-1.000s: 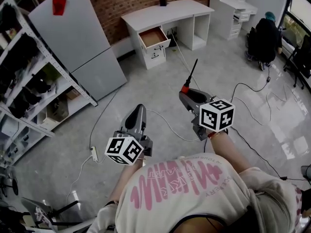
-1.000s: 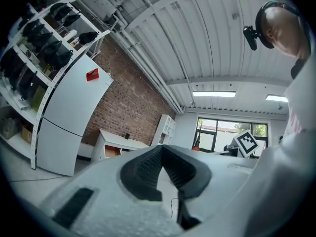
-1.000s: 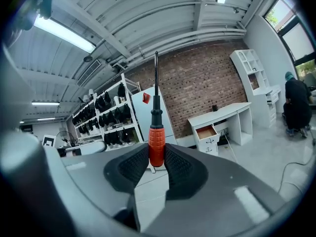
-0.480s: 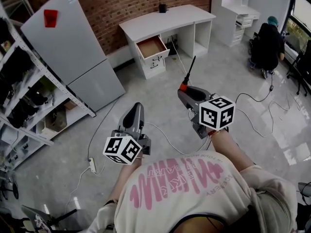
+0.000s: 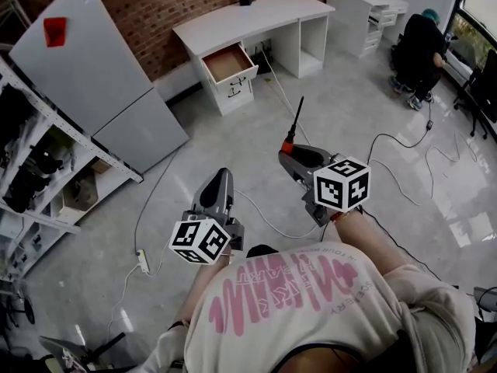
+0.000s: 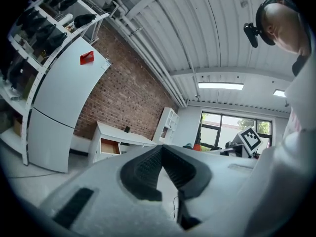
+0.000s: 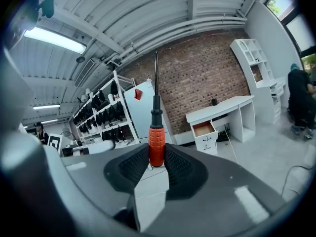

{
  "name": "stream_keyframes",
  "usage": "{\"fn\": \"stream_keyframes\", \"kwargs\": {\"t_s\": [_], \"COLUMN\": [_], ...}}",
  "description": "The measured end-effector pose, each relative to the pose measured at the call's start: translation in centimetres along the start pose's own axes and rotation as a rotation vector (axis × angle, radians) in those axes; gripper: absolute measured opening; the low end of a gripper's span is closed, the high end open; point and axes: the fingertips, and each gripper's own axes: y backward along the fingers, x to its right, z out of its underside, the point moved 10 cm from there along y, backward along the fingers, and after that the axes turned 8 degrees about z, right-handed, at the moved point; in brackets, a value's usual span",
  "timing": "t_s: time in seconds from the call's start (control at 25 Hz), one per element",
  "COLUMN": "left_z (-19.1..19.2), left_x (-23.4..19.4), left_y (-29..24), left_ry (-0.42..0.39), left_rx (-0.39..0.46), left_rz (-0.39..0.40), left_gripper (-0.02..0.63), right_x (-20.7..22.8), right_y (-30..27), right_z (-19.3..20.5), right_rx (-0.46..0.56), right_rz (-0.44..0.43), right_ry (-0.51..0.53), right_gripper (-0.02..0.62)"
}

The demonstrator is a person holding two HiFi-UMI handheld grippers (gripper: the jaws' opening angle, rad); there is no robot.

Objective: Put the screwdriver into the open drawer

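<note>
A screwdriver [image 5: 294, 123] with an orange-red handle [image 7: 156, 144] and a black shaft sticks up and forward from my right gripper [image 5: 289, 148], which is shut on the handle [image 7: 157, 157]. My left gripper [image 5: 223, 174] is beside it on the left, its pads meeting at the tips [image 6: 162, 147] with nothing between them. Both are held over the grey floor, well short of the white desk [image 5: 256, 15]. The open drawer [image 5: 227, 62] is pulled out at the desk's left end, its wooden inside showing [image 7: 203, 129], [image 6: 109, 146].
A grey fridge [image 5: 85, 76] stands left of the desk, with open shelving [image 5: 35, 162] along the left wall. Cables [image 5: 264, 216] and a power strip [image 5: 142, 261] lie on the floor. A person [image 5: 419, 45] sits at the back right near white shelves [image 5: 365, 2].
Both grippers have travelled forward over the floor toward the desk, and the desk and drawer now sit further left in the head view. The screwdriver stays in the right gripper.
</note>
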Motion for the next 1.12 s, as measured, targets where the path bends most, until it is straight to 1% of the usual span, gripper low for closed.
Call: {"fn": "stream_keyframes", "kwargs": {"t_s": [0.12, 0.24, 0.4, 0.68, 0.8, 1.0, 1.12], "left_z": [0.3, 0.3, 0.3, -0.3, -1.8, -4.8, -5.8], "left_x": [-0.3, -0.9, -3.0, -9.6, -13.2, -18.2, -21.1], "left_y": [0.1, -0.5, -2.0, -6.3, -8.7, -13.1, -14.8], "left_ry": [-0.009, -0.017, -0.010, 0.035, 0.044, 0.015, 0.033], "left_rx": [-0.013, -0.026, -0.039, -0.082, -0.100, -0.120, -0.139], "left_rz": [-0.001, 0.019, 0.039, 0.050, 0.061, 0.111, 0.133], "left_gripper": [0.002, 0.002, 0.002, 0.002, 0.002, 0.003, 0.002], "right_x": [0.3, 0.8, 1.7, 4.1, 4.8, 5.9, 6.7], "right_y": [-0.3, -1.0, -3.1, -9.5, -13.2, -19.1, -22.1], "right_z": [0.6, 0.7, 0.3, -0.7, -2.4, -5.8, -6.9], "right_rx": [-0.007, -0.002, -0.003, -0.036, -0.033, -0.006, -0.004], "right_rz": [0.005, 0.017, 0.035, 0.092, 0.100, 0.121, 0.137], "right_ry": [-0.015, -0.028, -0.041, -0.088, -0.106, -0.097, -0.121], "right_gripper": [0.110, 0.110, 0.110, 0.110, 0.110, 0.110, 0.110]}}
